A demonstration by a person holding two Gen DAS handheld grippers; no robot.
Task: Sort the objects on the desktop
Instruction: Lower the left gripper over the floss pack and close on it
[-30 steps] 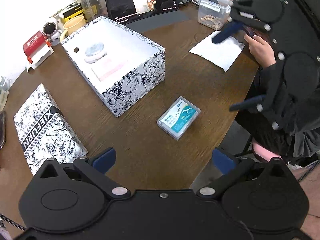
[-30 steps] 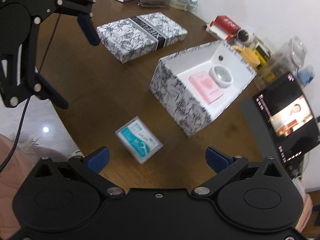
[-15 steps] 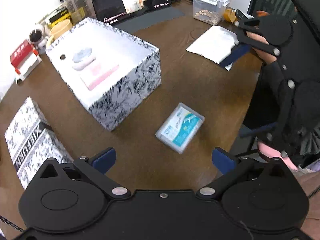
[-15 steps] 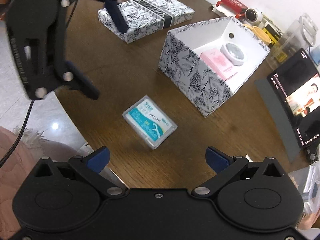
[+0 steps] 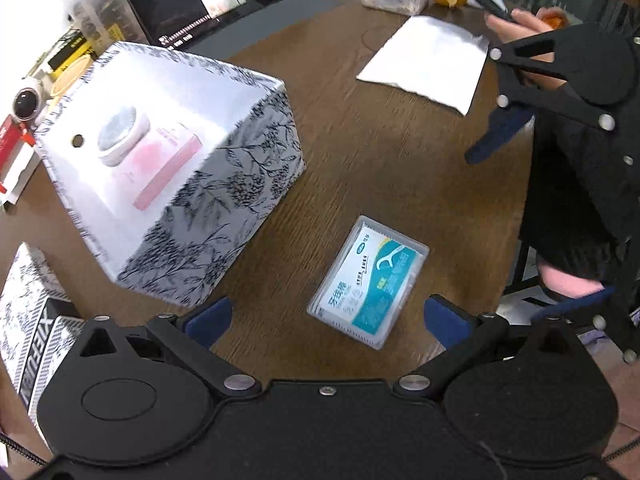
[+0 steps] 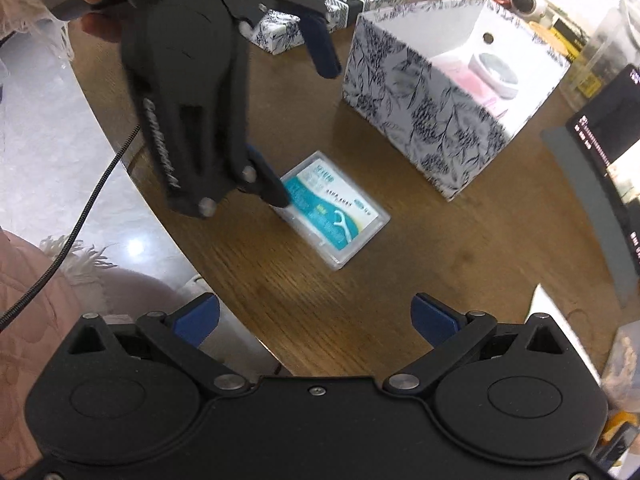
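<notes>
Floss-pick case [image 5: 369, 282] is lying flat on the wood counter [image 5: 360, 168], just at 4 o'clock of the open floral box [image 5: 224, 216]. Left tongs [image 5: 327, 316] are hanging over it w/ pads spread wide apart — case sitting between them, nothing gripped. In the right wrist view one left pad [image 6: 272, 186] is overlapping the case's corner; can't tell if touching. Right tongs [image 6: 316, 316] are also gaping apart, empty, case at 12 o'clock of them. Inside the box: round white tin [image 5: 122, 134] beside a pink packet [image 5: 168, 168]. Box lid [image 5: 28, 312] is lying at 8 o'clock.
</notes>
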